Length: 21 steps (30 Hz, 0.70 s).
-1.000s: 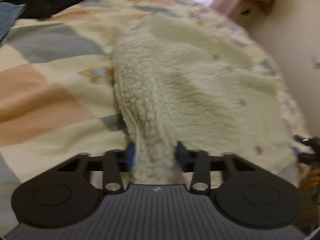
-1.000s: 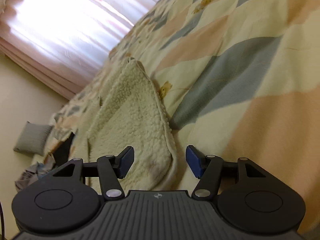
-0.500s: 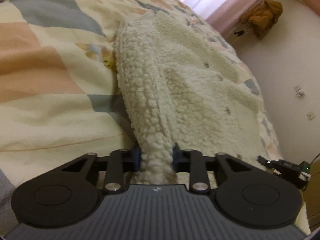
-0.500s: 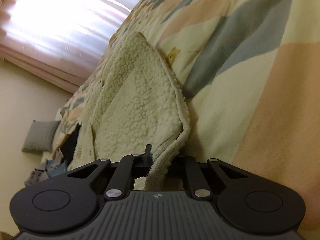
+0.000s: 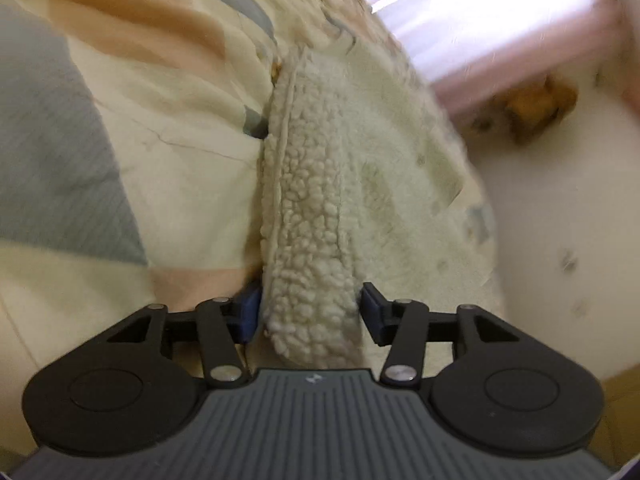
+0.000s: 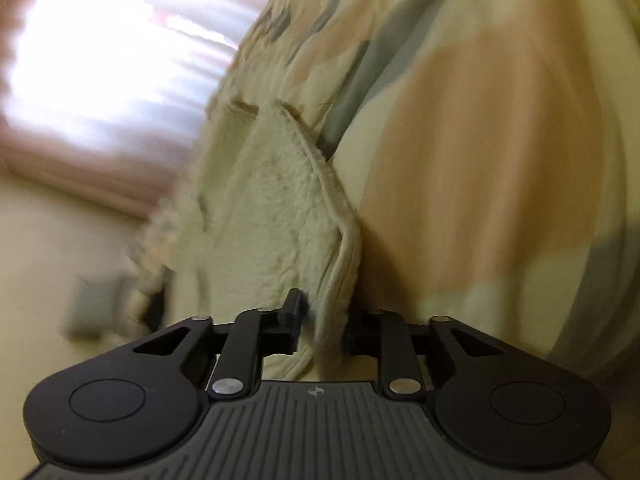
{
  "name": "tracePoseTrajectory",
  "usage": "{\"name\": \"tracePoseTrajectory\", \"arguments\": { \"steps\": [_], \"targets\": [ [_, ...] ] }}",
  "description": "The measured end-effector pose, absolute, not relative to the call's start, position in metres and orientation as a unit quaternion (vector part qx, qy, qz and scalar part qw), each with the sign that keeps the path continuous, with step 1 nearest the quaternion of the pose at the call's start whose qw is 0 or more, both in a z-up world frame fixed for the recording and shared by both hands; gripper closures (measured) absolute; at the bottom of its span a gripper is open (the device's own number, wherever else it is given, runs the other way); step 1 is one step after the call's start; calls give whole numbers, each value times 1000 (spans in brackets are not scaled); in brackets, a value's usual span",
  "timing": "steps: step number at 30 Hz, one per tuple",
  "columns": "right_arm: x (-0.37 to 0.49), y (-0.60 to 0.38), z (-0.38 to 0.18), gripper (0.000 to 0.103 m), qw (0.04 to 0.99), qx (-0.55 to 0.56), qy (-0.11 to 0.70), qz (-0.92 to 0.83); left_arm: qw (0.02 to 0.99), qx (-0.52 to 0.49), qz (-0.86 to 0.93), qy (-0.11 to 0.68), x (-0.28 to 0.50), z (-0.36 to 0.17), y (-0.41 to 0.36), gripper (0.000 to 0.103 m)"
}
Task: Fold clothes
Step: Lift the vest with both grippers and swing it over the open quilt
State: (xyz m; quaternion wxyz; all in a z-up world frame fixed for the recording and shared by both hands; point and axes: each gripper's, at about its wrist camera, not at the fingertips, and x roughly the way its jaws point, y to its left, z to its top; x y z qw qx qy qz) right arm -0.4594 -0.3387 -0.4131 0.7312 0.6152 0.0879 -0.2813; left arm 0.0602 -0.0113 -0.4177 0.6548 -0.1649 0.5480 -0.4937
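Observation:
A cream fleece garment [image 5: 316, 216] lies on a patchwork bed cover [image 5: 80, 184]. In the left wrist view my left gripper [image 5: 310, 314] holds a thick rolled edge of the fleece between its blue pads, the jaws pressed against both sides of it. In the right wrist view my right gripper [image 6: 324, 328] is shut on another edge of the same fleece garment [image 6: 276, 216], which rises from the jaws and runs back along the bed. Both views are motion-blurred.
The bed cover [image 6: 480, 140] has peach, grey and cream patches. A bright curtained window [image 6: 108, 48] is behind the bed. A wall [image 5: 560, 220] is to the right of the left view, with an orange-brown item [image 5: 536, 108] hanging. A grey cushion [image 6: 96, 308] lies low at left.
The right gripper has closed on the fleece edge. The left gripper keeps its hold. Both have lifted and swung, so the fleece now stretches upward and the views have tilted.

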Motion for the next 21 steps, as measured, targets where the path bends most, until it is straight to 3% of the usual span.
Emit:
{"name": "tracePoseTrajectory", "arguments": {
  "steps": [2, 3, 4, 6, 10, 21],
  "targets": [
    [-455, -338, -414, 69, 743, 603, 88, -278, 665, -153, -494, 539, 58, -415, -15, 60],
    [-452, -338, -416, 80, 744, 600, 93, -279, 670, -143, -485, 543, 56, -416, -19, 72],
    [-449, -340, -419, 89, 737, 610, 98, -275, 671, -134, -484, 545, 53, -413, -22, 77],
    [-446, -342, -411, 93, 739, 607, 104, -272, 681, -110, -489, 534, 46, -399, -26, 85],
    [-457, -333, -359, 95, 781, 567, 85, -246, 697, -74, -524, 484, 30, -338, -15, 86],
    [-475, -297, -141, 95, 923, 349, 6, -160, 728, -17, -623, 285, -21, -110, 20, 85]
  ]
}}
